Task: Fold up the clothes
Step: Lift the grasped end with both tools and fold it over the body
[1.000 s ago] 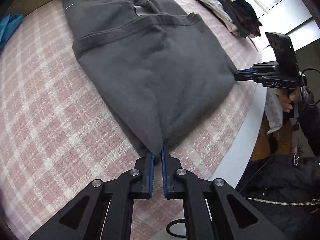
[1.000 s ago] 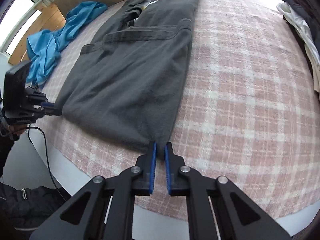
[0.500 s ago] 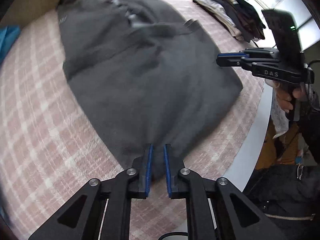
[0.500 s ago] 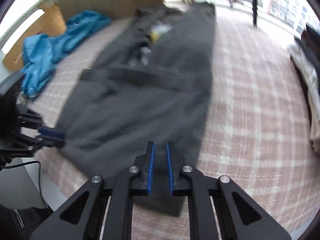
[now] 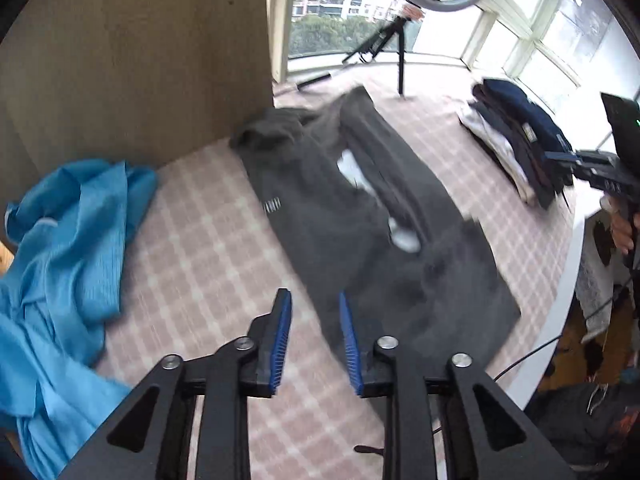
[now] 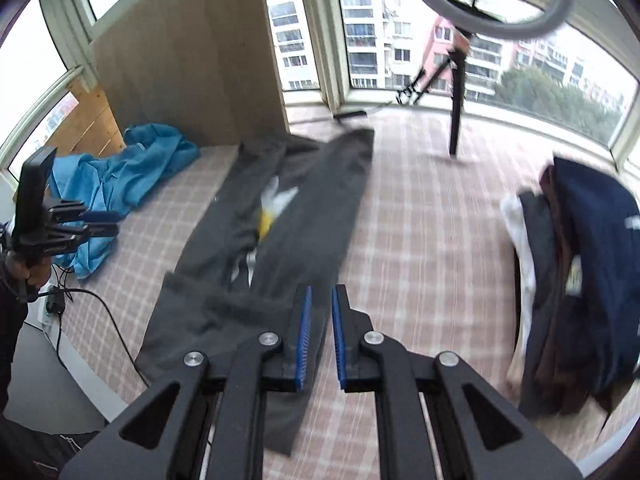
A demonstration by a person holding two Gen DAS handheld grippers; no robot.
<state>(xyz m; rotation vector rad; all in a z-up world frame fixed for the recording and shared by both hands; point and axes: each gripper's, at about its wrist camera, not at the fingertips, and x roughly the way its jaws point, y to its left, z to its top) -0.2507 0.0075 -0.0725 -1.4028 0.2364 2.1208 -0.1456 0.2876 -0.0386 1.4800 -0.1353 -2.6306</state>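
Dark grey trousers (image 5: 372, 216) lie stretched along a pink-checked counter (image 5: 200, 248), running from the lower centre of the left wrist view up toward the window, their near end doubled over into a blurred fold at lower right. Both pairs of tongs hang above the cloth with nothing between the blue pads: the left tongs (image 5: 314, 340) are spreading apart, the right tongs (image 6: 320, 334) are parting only slightly, and neither grips fabric. The step in hand looks like the release after a first fold of the trousers. Next, the person would likely need to bring both tongs back down onto the folded edge, pinch both layers together and carry them up the length of the garment. A crumpled blue garment (image 5: 64, 264) waits at the left of the frame, a stack of folded clothes (image 6: 576, 280) at the right.
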